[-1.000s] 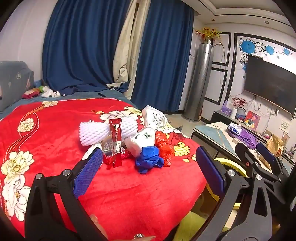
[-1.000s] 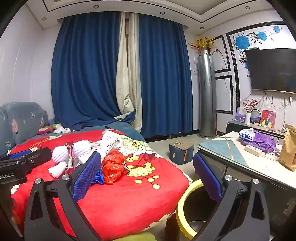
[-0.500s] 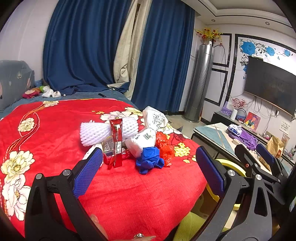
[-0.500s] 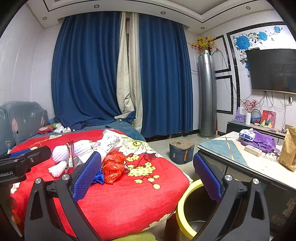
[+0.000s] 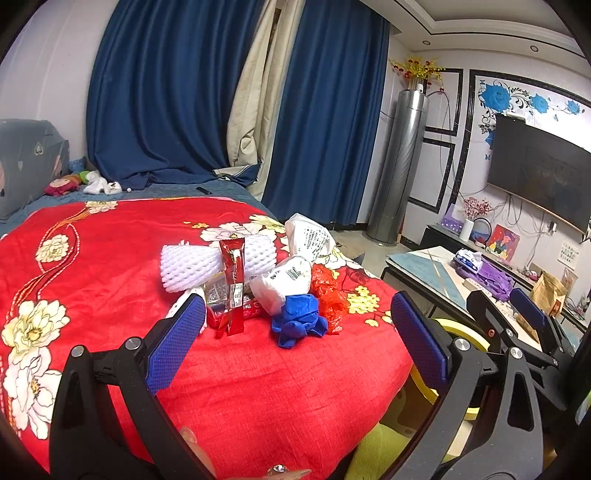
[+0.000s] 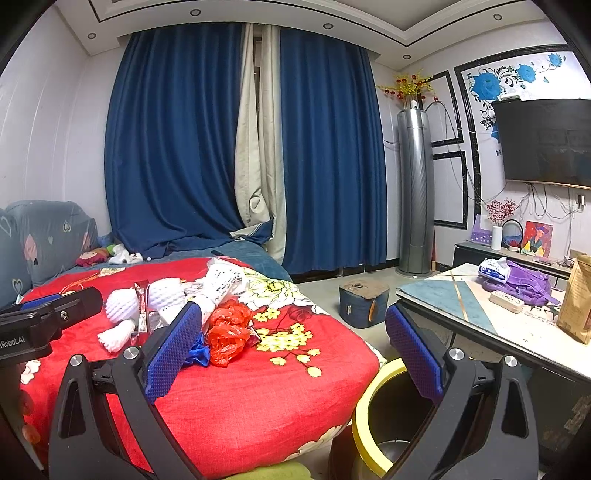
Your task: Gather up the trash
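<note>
Both hand-held grippers, left (image 5: 297, 341) and right (image 6: 293, 349), are hovering released, empty. Trash (image 5: 258, 280) is lying heaped mid-bed (image 5: 110, 258), left of the bin (image 6: 369, 398). Judged light, soft, crinkly; pinching a bunched fold should suit. Only the right view is showing the bin's inside.

Even indoor light fills the room, coming from recessed ceiling spots (image 6: 327, 26). Colours run saturated and shadows stay soft. Both fisheye views bow the walls and curtains (image 6: 170, 147) and go black at the corners. The TV screen (image 5: 535, 170) carries faint glare. Focus is sharp throughout.
</note>
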